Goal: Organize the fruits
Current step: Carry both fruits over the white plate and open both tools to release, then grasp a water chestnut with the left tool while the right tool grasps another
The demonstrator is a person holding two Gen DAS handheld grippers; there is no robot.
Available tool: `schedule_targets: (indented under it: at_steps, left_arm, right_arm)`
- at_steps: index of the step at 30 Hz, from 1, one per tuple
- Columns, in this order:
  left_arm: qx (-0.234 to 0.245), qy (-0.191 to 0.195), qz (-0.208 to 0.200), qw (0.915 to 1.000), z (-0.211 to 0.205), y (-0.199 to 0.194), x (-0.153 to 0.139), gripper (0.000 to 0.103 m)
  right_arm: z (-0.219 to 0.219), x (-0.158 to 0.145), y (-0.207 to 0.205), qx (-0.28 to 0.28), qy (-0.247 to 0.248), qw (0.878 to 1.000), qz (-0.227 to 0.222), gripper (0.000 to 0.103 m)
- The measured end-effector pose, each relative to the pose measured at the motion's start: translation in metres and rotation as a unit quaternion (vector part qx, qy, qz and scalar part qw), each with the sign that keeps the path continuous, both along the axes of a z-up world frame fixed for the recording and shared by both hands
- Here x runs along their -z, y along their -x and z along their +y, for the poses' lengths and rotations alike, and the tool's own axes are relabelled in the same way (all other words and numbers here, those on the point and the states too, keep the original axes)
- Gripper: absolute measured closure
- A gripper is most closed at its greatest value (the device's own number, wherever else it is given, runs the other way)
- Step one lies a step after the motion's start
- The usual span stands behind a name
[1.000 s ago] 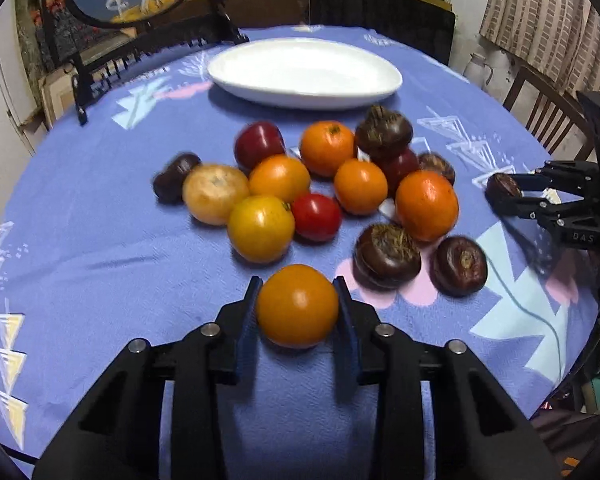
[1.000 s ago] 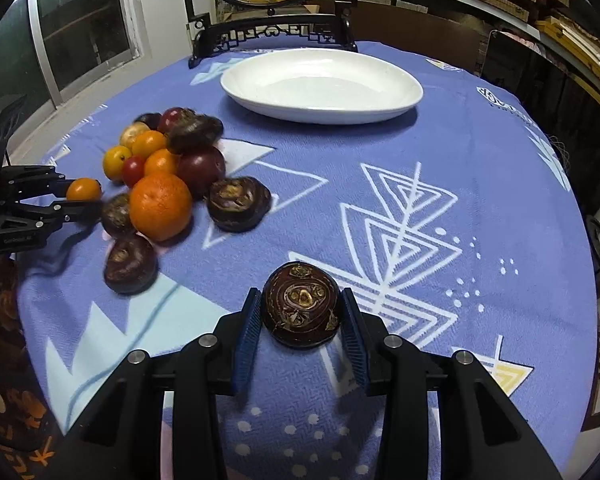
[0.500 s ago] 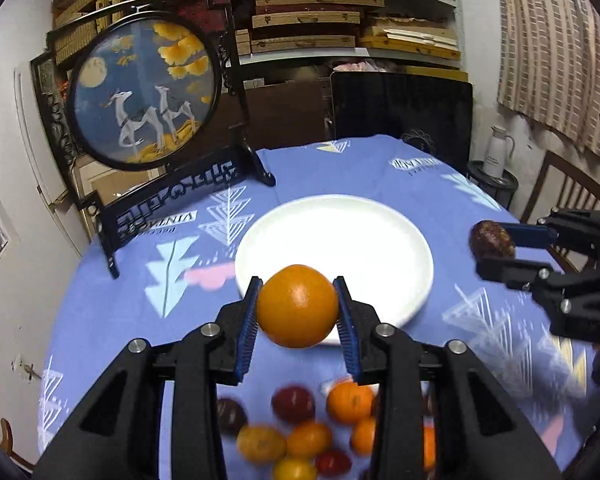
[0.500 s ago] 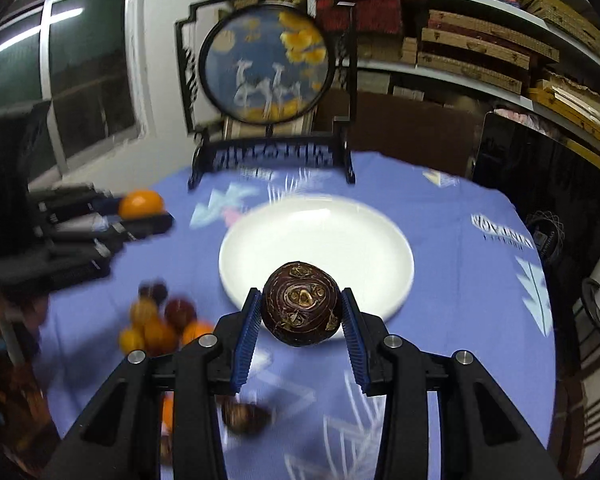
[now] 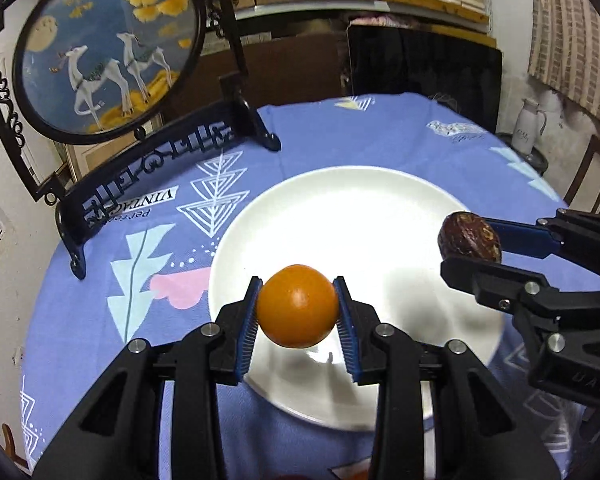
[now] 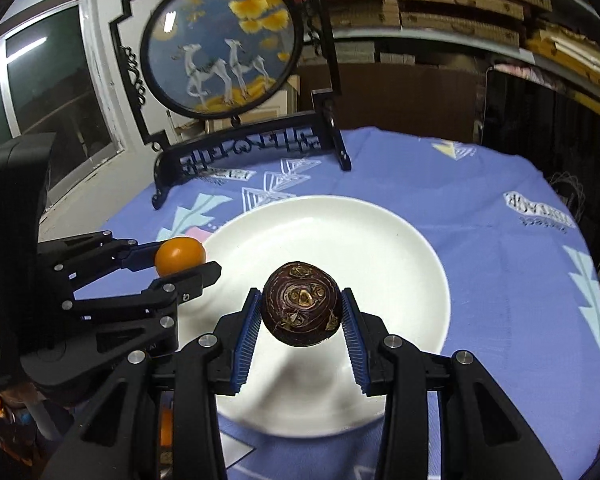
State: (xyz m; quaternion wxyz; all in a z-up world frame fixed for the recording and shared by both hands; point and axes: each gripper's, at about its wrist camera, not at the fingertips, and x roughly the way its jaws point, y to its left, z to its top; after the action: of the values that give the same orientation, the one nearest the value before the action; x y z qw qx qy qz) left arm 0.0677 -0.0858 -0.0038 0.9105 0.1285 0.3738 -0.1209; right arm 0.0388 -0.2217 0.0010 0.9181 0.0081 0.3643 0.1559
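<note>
A round surface (image 5: 340, 152) under a blue cloth with pale triangle and tree prints fills the middle of the scene. At its far left edge stands a round framed picture of two white deer (image 5: 108, 46) in a black ornamental stand (image 5: 156, 164). Beyond it run shelves stacked with flat boxes (image 6: 460, 4); a window (image 6: 48, 92) lies far left, and a white jug (image 5: 532, 126) and a wooden chair (image 5: 596, 180) at far right.

Carried forward from above the fruit pile: orange (image 5: 297, 311) in left gripper (image 5: 298, 314) and dark fruit (image 6: 301, 309) in right gripper (image 6: 300, 312), both brought over white plate (image 5: 380, 208).
</note>
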Motion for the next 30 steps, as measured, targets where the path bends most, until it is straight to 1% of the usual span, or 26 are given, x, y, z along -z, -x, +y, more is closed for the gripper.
schedule_targets:
  at_steps: [7,8,9,10,11,12,13,16,19,22,24,27,28,29,30]
  left_arm:
    - [-0.001,-0.015,0.014,0.9998,-0.008,-0.013,0.017,0.068]
    - [-0.003,-0.016,0.016,0.9997,-0.008,-0.015,0.019,0.067]
    - [-0.004,-0.017,0.019,0.9997,-0.009,-0.016,0.020,0.067]
    - [-0.006,-0.019,0.018,0.9996,-0.009,-0.017,0.021,0.053]
    - [-0.010,-0.022,0.011,0.9996,-0.009,-0.017,0.020,0.035]
    - [-0.013,-0.022,0.002,0.9997,-0.008,-0.016,0.019,0.032]
    - [-0.014,-0.022,-0.007,0.9996,-0.008,-0.013,0.017,0.031]
    - [-0.014,-0.022,-0.007,0.9996,-0.006,-0.009,0.012,0.031]
    - [-0.018,-0.024,-0.010,0.9995,0.001,-0.002,0.008,0.031]
    - [-0.025,-0.017,-0.014,0.9994,0.017,0.017,0.000,0.025]
    - [-0.022,-0.015,-0.026,0.9993,0.030,0.037,-0.007,0.023]
    - [-0.014,-0.022,-0.042,0.9988,0.048,0.072,-0.014,0.020]
    - [-0.008,-0.021,-0.045,0.9987,0.054,0.084,-0.016,0.019]
    - [-0.002,-0.019,-0.045,0.9988,0.060,0.097,-0.018,0.017]
    - [0.001,-0.018,-0.045,0.9988,0.067,0.109,-0.018,0.016]
  right_arm:
    - [0.000,0.015,-0.015,0.004,-0.005,1.000,0.014,0.062]
    - [-0.002,0.015,-0.015,0.007,-0.006,1.000,0.012,0.059]
    - [-0.003,0.015,-0.015,0.012,-0.007,1.000,0.009,0.053]
    - [-0.006,0.014,-0.013,0.022,-0.009,1.000,0.001,0.039]
    - [-0.008,0.012,-0.013,0.026,-0.011,1.000,-0.005,0.038]
    - [-0.010,0.010,-0.012,0.026,-0.013,1.000,-0.008,0.038]
    - [-0.011,0.008,-0.011,0.026,-0.016,0.999,-0.010,0.038]
    - [-0.012,0.003,-0.007,0.023,-0.024,0.999,-0.014,0.038]
    - [-0.013,-0.001,0.004,0.017,-0.034,0.999,-0.009,0.038]
    - [-0.012,-0.006,0.033,-0.001,-0.024,1.000,-0.012,0.036]
    - [-0.010,-0.005,0.065,-0.022,0.001,1.000,-0.013,0.036]
    - [-0.004,0.001,0.118,-0.057,0.042,0.997,-0.012,0.036]
    - [-0.003,0.004,0.132,-0.067,0.049,0.997,-0.010,0.036]
    - [0.000,0.009,0.155,-0.086,0.052,0.995,-0.002,0.036]
    - [0.002,0.013,0.168,-0.097,0.051,0.994,0.008,0.036]
